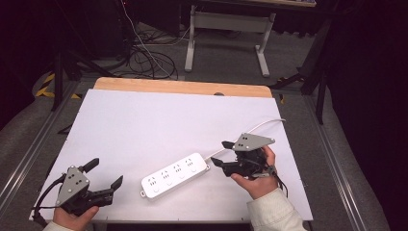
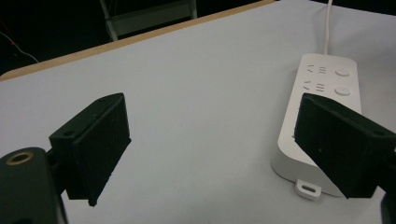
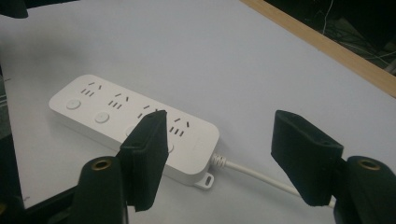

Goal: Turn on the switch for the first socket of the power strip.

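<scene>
right gripper point(image 1: 222, 153): fingers point(image 3: 145, 154) apart, nothing between them, just beside the cord end of the power strip point(image 1: 175, 174). left gripper point(image 1: 107, 173): fingers spread, empty. power strip: white, four sockets with round buttons, mounting tabs, white cord point(image 1: 262, 124), flat on white counter point(image 1: 159, 120).

Power strip point(image 2: 322, 107): near end partly hidden behind the left tool's jaw at 3 o'clock; cord point(image 2: 328, 18) cut off at 12 o'clock.
</scene>
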The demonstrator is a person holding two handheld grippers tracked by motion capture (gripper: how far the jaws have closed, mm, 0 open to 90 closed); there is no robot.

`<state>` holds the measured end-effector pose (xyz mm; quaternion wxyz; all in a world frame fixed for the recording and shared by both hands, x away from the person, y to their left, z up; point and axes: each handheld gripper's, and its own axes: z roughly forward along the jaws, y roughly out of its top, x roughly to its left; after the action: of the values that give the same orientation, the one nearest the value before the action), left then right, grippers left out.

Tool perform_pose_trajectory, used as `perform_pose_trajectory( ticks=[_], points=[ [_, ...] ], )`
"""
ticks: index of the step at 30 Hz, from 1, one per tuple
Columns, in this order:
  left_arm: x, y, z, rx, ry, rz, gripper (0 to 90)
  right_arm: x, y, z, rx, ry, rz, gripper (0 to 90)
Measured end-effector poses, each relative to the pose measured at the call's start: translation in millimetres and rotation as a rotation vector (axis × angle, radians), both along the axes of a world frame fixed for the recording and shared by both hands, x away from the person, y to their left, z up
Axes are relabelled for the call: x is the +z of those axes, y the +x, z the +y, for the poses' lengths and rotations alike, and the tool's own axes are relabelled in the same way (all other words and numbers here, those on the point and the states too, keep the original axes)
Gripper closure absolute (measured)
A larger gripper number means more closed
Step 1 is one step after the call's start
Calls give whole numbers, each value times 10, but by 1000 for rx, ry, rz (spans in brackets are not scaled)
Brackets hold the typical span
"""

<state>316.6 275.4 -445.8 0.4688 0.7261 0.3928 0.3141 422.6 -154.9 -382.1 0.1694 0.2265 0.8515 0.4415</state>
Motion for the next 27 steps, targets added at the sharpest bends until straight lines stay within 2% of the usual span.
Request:
perform_pose_trajectory(
  ticks=[14,27],
  points=[
    [0,0,3,-2,-7,2,114,28,101,296,51,-16,10,388],
    [0,2,6,-4,-6,2,114,-13,181,526,90,-46,30,399]
  ],
)
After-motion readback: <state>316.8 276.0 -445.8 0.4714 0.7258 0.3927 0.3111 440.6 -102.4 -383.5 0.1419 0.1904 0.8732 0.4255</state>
